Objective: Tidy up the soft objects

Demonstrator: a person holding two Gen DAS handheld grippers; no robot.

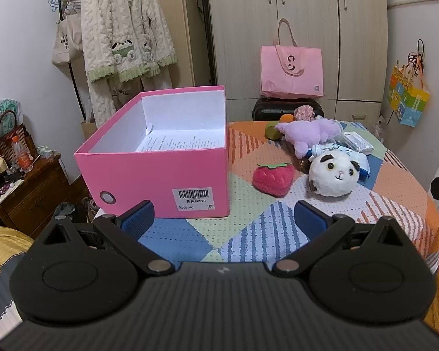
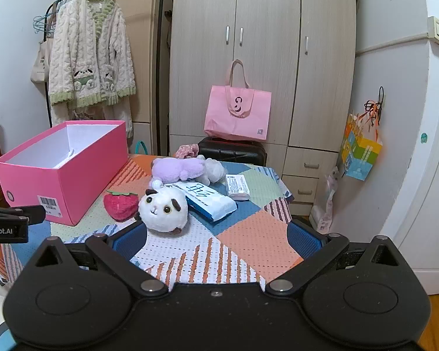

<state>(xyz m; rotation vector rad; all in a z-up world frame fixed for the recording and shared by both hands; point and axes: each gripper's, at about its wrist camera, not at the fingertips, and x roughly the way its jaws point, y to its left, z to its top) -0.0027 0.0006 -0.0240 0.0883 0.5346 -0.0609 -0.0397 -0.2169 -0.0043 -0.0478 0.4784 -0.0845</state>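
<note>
Both grippers, left (image 1: 224,216) and right (image 2: 216,238), hover with fingers spread and empty; the panda plush (image 2: 164,209) and strawberry plush (image 2: 120,205) lie on the worktop (image 2: 248,242) beside the open pink box (image 1: 161,172), likely their destination.

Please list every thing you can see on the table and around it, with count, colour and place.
box: 1, pink, open, table left
strawberry plush: 1, red, beside box
panda plush: 1, white with dark patches, right of strawberry
purple plush: 1, lilac, behind panda
tissue packs: 2, blue-white and white, table right
tablecloth: 1, patchwork colours
tote bag: 1, pink, on black suitcase
fleece robe: 1, cream-green, on rack
left gripper: 1, black-blue, open
right gripper: 1, black-blue, open
</note>
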